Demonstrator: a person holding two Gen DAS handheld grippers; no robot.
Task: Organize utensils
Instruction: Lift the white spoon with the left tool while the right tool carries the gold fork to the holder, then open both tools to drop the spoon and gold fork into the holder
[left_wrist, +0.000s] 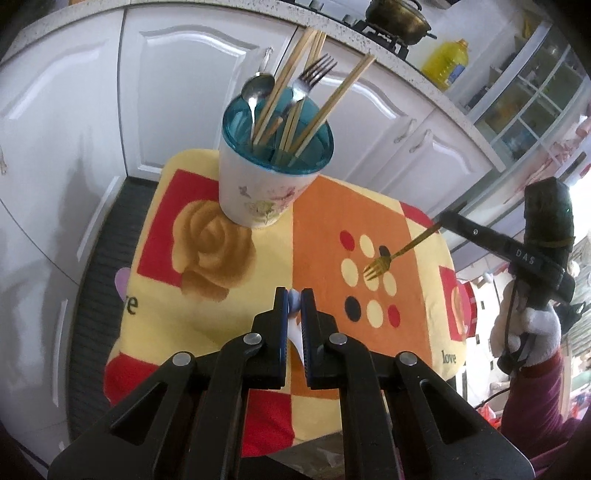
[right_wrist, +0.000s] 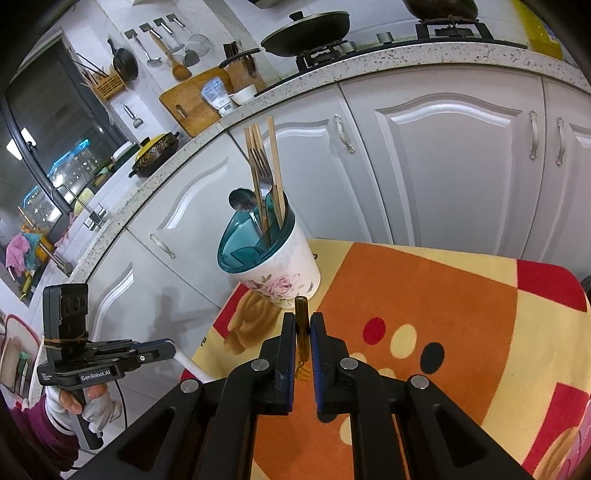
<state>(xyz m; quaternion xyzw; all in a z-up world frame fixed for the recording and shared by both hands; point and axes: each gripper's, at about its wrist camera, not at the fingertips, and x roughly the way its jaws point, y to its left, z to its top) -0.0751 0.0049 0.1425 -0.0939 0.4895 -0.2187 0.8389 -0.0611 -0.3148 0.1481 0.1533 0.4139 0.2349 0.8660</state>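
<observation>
A floral utensil holder with a teal insert (left_wrist: 271, 147) stands at the far side of the cloth-covered table (left_wrist: 184, 325). It holds wooden chopsticks (left_wrist: 291, 74), a steel fork (left_wrist: 308, 79) and a steel spoon (left_wrist: 256, 88). It also shows in the right wrist view (right_wrist: 269, 254). My left gripper (left_wrist: 294, 299) is shut on a white utensil (left_wrist: 295, 328) near the table's front. My right gripper (right_wrist: 303, 321) is shut on the handle of a gold fork (right_wrist: 302, 332). In the left wrist view the gold fork (left_wrist: 384, 260) hangs over the cloth's dotted patch, held by the right gripper (left_wrist: 448, 221).
White kitchen cabinets (right_wrist: 436, 155) run behind the table, under a speckled counter (right_wrist: 369, 62) with a stove and pans. A dark ribbed floor mat (left_wrist: 99, 280) lies left of the table. The left gripper (right_wrist: 162, 350) is at the lower left of the right wrist view.
</observation>
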